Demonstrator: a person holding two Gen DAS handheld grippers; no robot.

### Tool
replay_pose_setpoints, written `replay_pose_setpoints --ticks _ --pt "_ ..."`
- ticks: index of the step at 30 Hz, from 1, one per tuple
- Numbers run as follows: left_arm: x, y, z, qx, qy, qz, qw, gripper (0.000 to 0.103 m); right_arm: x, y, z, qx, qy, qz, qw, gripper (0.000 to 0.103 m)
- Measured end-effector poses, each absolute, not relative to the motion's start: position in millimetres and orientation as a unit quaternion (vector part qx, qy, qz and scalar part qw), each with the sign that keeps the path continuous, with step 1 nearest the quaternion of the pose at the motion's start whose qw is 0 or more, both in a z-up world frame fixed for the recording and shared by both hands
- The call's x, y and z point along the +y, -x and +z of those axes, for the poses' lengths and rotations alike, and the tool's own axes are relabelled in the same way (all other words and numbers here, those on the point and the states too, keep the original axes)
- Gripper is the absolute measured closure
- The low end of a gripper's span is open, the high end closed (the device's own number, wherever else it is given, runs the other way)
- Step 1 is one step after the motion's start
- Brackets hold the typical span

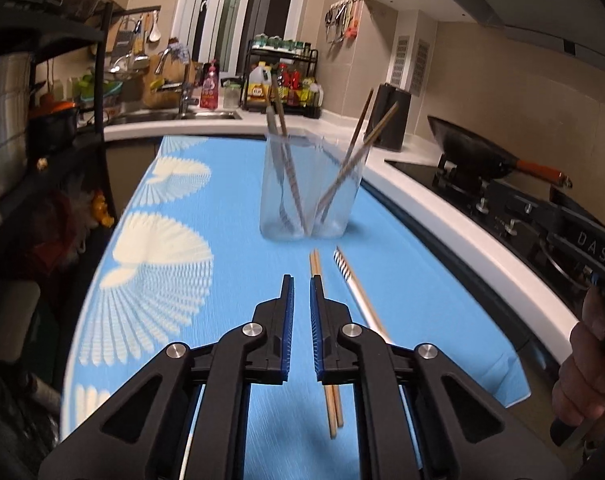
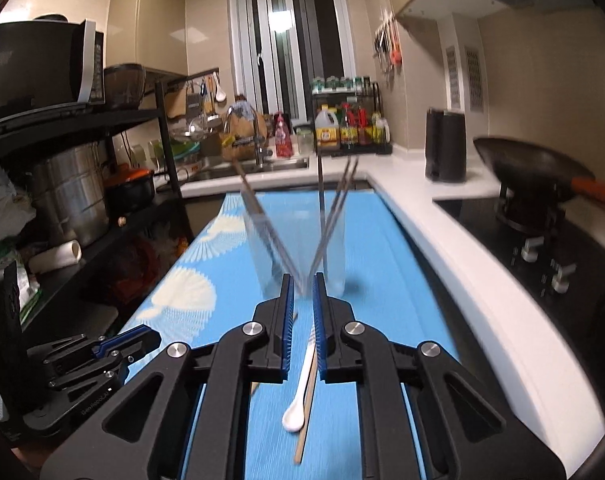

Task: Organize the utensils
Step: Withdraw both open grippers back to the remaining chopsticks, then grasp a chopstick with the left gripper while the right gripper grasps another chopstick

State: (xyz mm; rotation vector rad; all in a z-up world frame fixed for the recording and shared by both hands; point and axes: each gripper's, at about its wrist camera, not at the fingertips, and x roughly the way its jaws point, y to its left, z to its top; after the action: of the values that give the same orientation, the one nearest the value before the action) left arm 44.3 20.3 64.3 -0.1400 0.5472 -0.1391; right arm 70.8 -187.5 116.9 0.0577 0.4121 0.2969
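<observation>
Two clear plastic cups stand side by side on the blue mat (image 1: 230, 184). The left cup (image 1: 282, 188) holds a dark utensil and a chopstick. The right cup (image 1: 338, 188) holds two chopsticks. On the mat nearer me lie a pair of wooden chopsticks (image 1: 317, 268) and a white spoon with a striped handle (image 1: 348, 280). My left gripper (image 1: 301, 284) is open and empty, low over the mat beside the chopsticks. My right gripper (image 2: 301, 284) is open and empty above the white spoon (image 2: 300, 400) and a chopstick (image 2: 307, 408). The cups (image 2: 298, 240) look blurred in the right wrist view.
A white counter (image 1: 454, 224) runs along the right with a stove and a black wok (image 1: 474, 152). A black shelf rack (image 2: 62, 184) with pots stands at the left. A sink and bottles (image 1: 278, 88) are at the back. The left gripper (image 2: 86, 360) shows at lower left.
</observation>
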Motion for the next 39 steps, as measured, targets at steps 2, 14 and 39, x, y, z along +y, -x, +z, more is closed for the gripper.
replay_pose_setpoints --ticks 2,14,39 --pt "20.0 -35.8 43.2 0.279 0.075 -0.068 0.955 0.095 -187.5 -65.7 89.4 0.22 -0.033 0.146 0.964 0.093" --pt "5.3 -23.5 -9.0 0.326 0.075 -0.085 0.938 0.095 -180.4 -64.7 -18.1 0.309 -0.04 0.16 0.937 0.087" --pt "-24.3 -48.9 -22.0 0.367 0.038 -0.077 0.926 0.095 -182.0 -73.9 -32.2 0.351 -0.023 0.132 0.927 0.097"
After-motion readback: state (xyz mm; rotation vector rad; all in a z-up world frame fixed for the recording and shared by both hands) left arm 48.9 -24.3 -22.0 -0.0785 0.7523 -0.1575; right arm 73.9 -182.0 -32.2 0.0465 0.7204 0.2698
